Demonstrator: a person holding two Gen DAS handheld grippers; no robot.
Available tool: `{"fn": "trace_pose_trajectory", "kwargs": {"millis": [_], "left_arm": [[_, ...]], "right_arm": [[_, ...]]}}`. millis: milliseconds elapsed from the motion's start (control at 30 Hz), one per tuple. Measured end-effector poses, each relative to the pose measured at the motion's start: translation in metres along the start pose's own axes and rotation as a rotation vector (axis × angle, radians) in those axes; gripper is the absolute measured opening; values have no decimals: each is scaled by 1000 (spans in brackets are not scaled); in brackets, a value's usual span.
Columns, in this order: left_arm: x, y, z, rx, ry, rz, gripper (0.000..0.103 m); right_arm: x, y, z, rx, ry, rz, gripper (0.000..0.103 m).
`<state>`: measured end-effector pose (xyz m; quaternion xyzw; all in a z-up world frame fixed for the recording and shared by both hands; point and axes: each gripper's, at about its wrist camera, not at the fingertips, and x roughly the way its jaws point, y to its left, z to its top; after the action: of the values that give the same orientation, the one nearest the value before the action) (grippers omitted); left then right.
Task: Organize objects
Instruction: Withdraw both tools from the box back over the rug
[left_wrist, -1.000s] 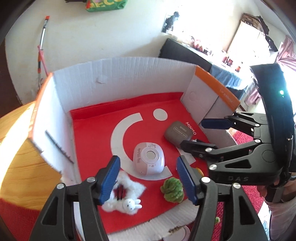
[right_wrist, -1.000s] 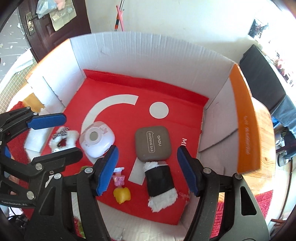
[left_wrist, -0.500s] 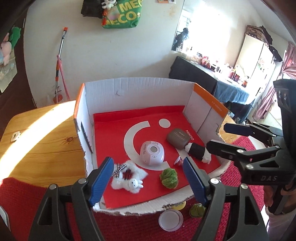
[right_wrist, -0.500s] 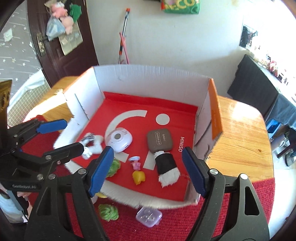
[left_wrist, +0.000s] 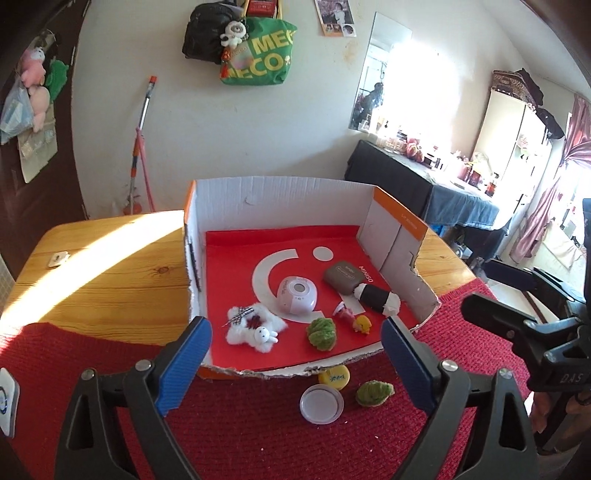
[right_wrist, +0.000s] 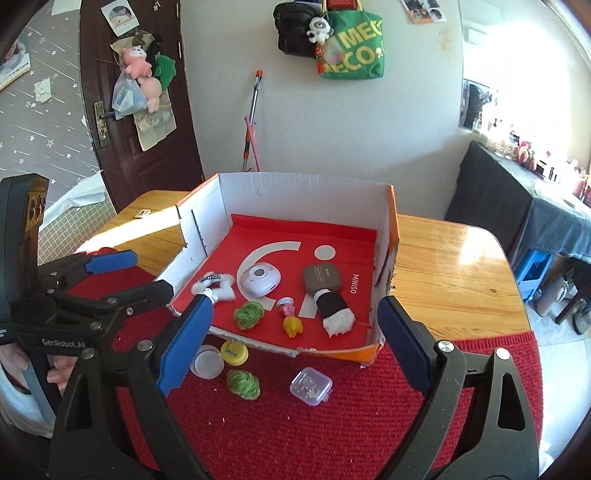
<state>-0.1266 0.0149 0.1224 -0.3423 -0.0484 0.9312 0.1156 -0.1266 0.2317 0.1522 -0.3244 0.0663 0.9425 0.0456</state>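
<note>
An open cardboard box with a red floor holds a white fluffy bunny, a pink round device, a brown eye-shadow case, a black-and-white fluffy roll, a green fuzzy ball, a pink toy and a yellow duck. My left gripper hovers before the box's torn front edge, jaws opening, nothing between them. My right gripper hangs beside it, likewise opening and empty. In front of the box lie a white lid, a yellow cap, a second green ball and a clear little case.
The box stands on a wooden table, half on a red knitted mat. A small white tag lies on the wood at the left. A white device sits at the mat's left edge. A broom leans on the wall behind.
Both grippers have drawn back and upward out of the box, and their jaws have spread wider. The mat with the loose items in front of the box has come into view.
</note>
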Motion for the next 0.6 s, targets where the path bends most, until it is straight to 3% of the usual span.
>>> {"fn": "trace_pose_trajectory", "kwargs": {"millis": [267,600], "left_arm": [[-15,-5,-21,6,-30,35,99],[-12,-8,-54,12,10,48,99]], "right_arm": [[-5,2,-26,34,-1,-15,93],[10,4,-60,74,40,-35,93]]}}
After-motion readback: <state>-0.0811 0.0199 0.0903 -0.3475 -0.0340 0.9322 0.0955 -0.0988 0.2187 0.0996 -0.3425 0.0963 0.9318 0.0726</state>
